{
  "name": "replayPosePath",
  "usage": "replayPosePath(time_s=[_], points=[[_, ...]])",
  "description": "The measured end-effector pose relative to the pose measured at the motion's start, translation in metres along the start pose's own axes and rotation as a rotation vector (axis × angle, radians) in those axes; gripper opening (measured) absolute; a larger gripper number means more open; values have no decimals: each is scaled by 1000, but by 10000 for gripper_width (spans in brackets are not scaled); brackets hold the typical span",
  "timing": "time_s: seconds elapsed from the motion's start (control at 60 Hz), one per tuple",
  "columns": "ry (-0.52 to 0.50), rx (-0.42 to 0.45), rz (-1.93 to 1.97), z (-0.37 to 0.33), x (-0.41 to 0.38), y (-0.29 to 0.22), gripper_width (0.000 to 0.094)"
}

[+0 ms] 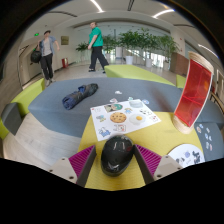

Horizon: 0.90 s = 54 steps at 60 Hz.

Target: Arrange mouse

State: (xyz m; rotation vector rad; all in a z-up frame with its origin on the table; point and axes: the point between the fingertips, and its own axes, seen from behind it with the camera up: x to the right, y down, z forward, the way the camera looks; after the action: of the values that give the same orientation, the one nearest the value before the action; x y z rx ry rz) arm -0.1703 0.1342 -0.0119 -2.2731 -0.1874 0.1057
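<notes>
A black computer mouse (117, 154) lies on the yellow table top (152, 132), between the fingers of my gripper (115, 152). The magenta pads (82, 160) stand at either side of it. The right pad is close against the mouse's side. A narrow strip of yellow shows between the left pad and the mouse. The gripper is open around the mouse, which rests on the table.
A white sheet with printed pictures (124, 116) lies just beyond the mouse. A red upright panel (195, 93) stands to the right, with a white patterned disc (186, 154) near it. A dark bundle (80, 96) lies on the grey surface farther off. Two people (96, 47) walk in the background.
</notes>
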Motion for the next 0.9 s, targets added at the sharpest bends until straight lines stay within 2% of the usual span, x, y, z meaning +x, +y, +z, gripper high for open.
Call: replayPosePath(time_s=[0.067,0.083,0.1,0.117,0.383,0.533,0.667,0.783,0.9], points=[[18,0,-31,4,0,1,724],[19,2,-40,4,-1,1,752],[18,3,-47,5,-3,0,638],[14,3,-50,6,-5,0,594],[-4,-4,-24,-5,-4,3,479],[-48,145,-27,-61,4,-44,457],[7,222,-21,-114,72,-68,456],[91,160,30,-125,145,-29,456],[106,64,102,-114,184,27,452]])
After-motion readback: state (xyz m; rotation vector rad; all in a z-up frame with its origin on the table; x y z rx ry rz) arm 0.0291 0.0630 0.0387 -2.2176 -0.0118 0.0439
